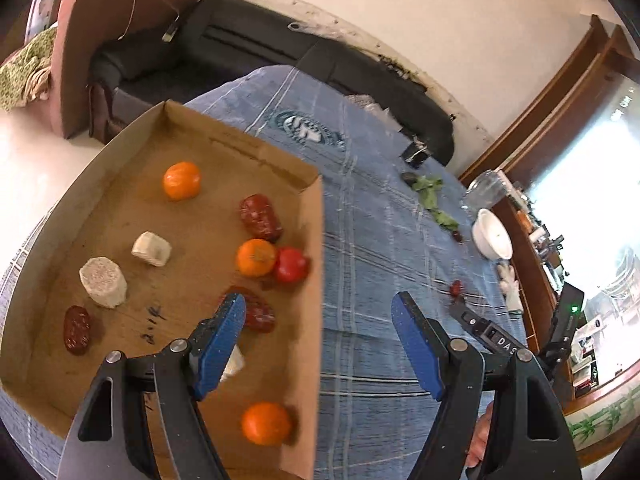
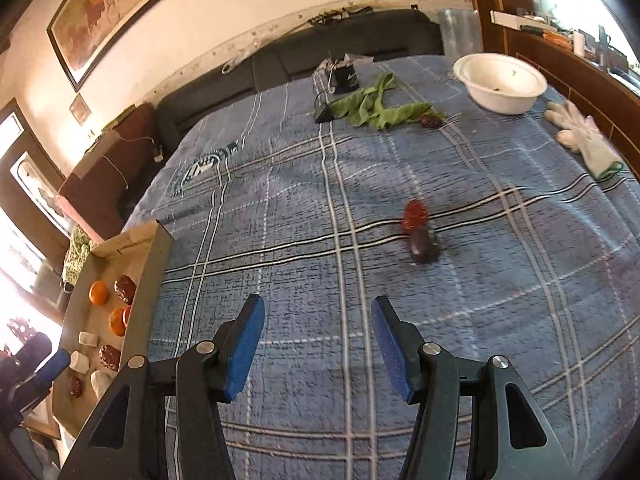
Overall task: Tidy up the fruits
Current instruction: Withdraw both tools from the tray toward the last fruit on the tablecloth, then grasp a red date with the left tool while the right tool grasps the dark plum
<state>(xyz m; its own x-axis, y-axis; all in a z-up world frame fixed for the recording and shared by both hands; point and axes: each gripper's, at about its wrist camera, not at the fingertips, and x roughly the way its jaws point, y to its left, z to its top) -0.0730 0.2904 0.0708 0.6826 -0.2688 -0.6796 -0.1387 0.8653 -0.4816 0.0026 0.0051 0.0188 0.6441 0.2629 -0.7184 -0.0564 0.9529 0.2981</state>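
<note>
A shallow cardboard tray [image 1: 316, 264] lies on the blue plaid cloth. It holds three oranges [image 1: 181, 180], a red tomato-like fruit [image 1: 292, 265], several dark red fruits [image 1: 261, 216] and pale white chunks [image 1: 103, 282]. My left gripper [image 1: 318, 322] is open and empty, with one finger over the tray and the other over the cloth. My right gripper [image 2: 318, 334] is open and empty above the cloth. A red fruit [image 2: 415, 213] and a dark fruit [image 2: 423, 246] lie on the cloth ahead of it, blurred. The tray also shows at the left of the right wrist view [image 2: 154, 264].
A white bowl [image 2: 502, 82], green leaves [image 2: 376, 110], a small dark red fruit [image 2: 431, 121] and a white glove [image 2: 582, 138] lie at the far side of the cloth. A dark sofa [image 1: 248, 40] stands behind. A wooden ledge [image 2: 580, 80] runs along the right.
</note>
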